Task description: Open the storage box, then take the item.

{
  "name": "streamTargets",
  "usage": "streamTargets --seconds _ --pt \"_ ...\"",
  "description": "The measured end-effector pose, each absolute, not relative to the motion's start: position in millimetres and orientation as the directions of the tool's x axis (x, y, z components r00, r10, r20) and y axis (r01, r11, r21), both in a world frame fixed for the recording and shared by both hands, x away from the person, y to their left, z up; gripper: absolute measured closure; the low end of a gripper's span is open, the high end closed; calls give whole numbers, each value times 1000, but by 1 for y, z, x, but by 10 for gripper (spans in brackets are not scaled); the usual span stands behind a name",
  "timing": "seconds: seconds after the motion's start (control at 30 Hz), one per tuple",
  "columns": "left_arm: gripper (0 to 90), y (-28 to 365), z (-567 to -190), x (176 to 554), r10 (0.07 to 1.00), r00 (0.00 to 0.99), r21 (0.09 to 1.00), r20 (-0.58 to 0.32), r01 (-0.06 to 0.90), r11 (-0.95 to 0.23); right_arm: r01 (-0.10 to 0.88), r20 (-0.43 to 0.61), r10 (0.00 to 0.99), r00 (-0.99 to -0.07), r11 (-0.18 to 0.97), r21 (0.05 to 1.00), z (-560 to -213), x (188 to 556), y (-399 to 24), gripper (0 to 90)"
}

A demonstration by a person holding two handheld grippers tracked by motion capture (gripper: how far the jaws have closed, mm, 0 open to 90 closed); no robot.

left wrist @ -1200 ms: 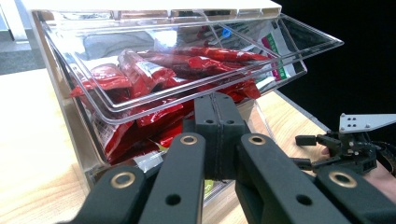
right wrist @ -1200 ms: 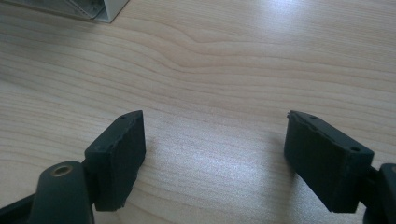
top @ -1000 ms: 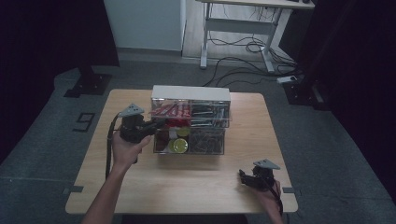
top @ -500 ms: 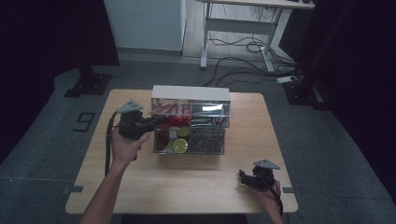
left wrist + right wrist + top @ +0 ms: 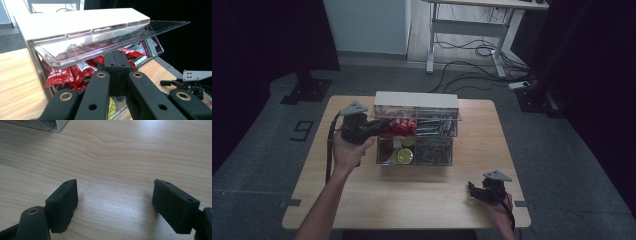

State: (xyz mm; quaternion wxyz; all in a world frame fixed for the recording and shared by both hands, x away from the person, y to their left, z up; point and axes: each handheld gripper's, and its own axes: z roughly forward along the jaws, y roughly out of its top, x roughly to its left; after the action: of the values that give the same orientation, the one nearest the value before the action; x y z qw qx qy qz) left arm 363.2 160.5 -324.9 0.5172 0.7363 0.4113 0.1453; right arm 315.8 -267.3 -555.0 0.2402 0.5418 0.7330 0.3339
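**Clearly a lid job: a thin flap raised on a two-tier clear organizer**

Here the landmark is the clear organizer (image 5: 416, 131), standing at the middle of the wooden counter (image 5: 362, 200) toward its far edge. The left gripper (image 5: 117, 67) sits at the organizer's left front corner, jaws clenched together with nothing visibly between them, their tips just under the raised transparent flap (image 5: 110, 45) of the upper tier. The right gripper (image 5: 115, 200) rests well away from the organizer, near the counter's front right corner, jaws spread wide over bare wood and holding nothing.

The flap looks like thin, hard plastic: light, stiff, glossy and probably slippery, so it likely wants a push from beneath its front lip rather than a pinch. The white top (image 5: 80, 21) above it seems rigid. Behind the flap, red foil packets (image 5: 62, 75) look soft and crinkly, best taken by a loose edge.

Whether the jaw tips actually touch the flap cannot be told. The right-hand compartments hold dark, fine items too small to identify, and the yellow-green round thing (image 5: 404, 155) in the lower tier is largely hidden in the left gripper view.
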Motion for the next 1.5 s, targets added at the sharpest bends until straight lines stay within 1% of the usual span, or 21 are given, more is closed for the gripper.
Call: streamTargets --seconds 0.5,0.8,1.27,1.43,1.47,1.5 --pt "900 163 -321 366 756 618 883 -215 454 -120 635 13 955 -297 188 749 -555 317 -267 211" --pt "900 161 -323 369 752 625 883 -211 452 -128 624 8 947 -321 205 754 -551 320 -262 260" --pt "900 160 -324 372 752 622 881 -216 457 -125 532 71 925 -374 151 833 -510 326 -251 334" --pt "900 160 -323 372 753 622 880 -215 458 -127 491 90 913 -398 130 861 -487 331 -247 370" --pt "900 160 -323 372 753 622 880 -215 458 -127 491 90 913 -398 130 861 -487 331 -247 370" --pt "900 160 -323 372 753 622 880 -215 458 -127 476 96 908 -408 122 871 -479 332 -245 379"
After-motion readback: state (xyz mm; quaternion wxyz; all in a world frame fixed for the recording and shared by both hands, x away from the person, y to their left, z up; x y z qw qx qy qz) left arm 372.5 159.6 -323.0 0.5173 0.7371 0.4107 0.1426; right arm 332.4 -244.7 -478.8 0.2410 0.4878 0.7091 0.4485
